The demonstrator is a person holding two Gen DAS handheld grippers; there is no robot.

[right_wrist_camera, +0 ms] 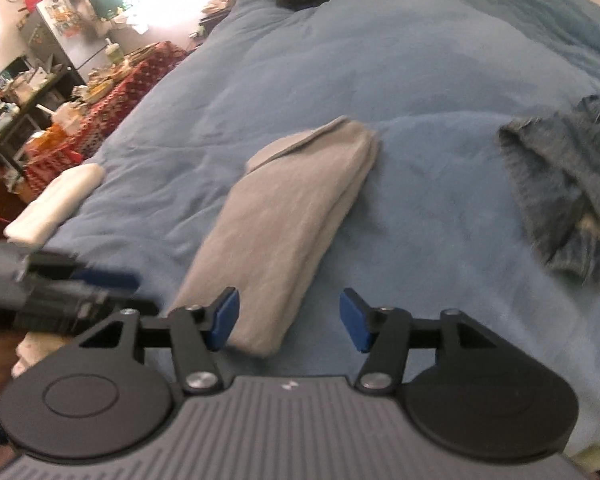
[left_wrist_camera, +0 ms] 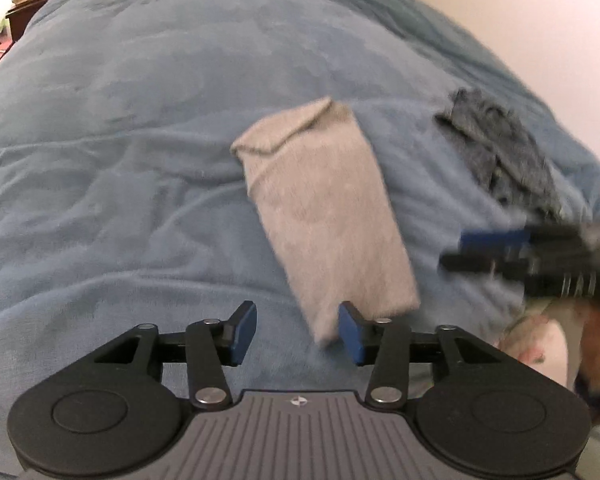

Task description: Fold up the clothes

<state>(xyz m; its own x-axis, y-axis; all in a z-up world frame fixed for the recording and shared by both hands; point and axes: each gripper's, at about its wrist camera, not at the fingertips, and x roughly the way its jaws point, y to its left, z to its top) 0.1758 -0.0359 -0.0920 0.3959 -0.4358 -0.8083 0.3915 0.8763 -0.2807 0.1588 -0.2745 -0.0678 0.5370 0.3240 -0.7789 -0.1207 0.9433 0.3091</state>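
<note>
Left wrist view, no legible writing, folded grey garment (left_wrist_camera: pixel 324 216) on blue blanket (left_wrist_camera: pixel 140 120), both grippers' jaws spread, empty

The right gripper (right_wrist_camera: pixel 288 320) hangs wide apart over the near end of a folded grey cloth (right_wrist_camera: pixel 284 220) lying on the blue bed (right_wrist_camera: pixel 420 80). A crumpled denim piece (right_wrist_camera: pixel 560 184) lies to the right, a white folded cloth (right_wrist_camera: pixel 56 204) at the left edge. The left gripper (right_wrist_camera: pixel 104 284), blurred, shows at near left.

Both grippers: jaws spread, nothing held.
Left gripper (left_wrist_camera: pixel 297 332) points toward 12 o'clock; right gripper (right_wrist_camera: pixel 289 319) sits at its 3 o'clock, motion-blurred, fingers level.
</note>
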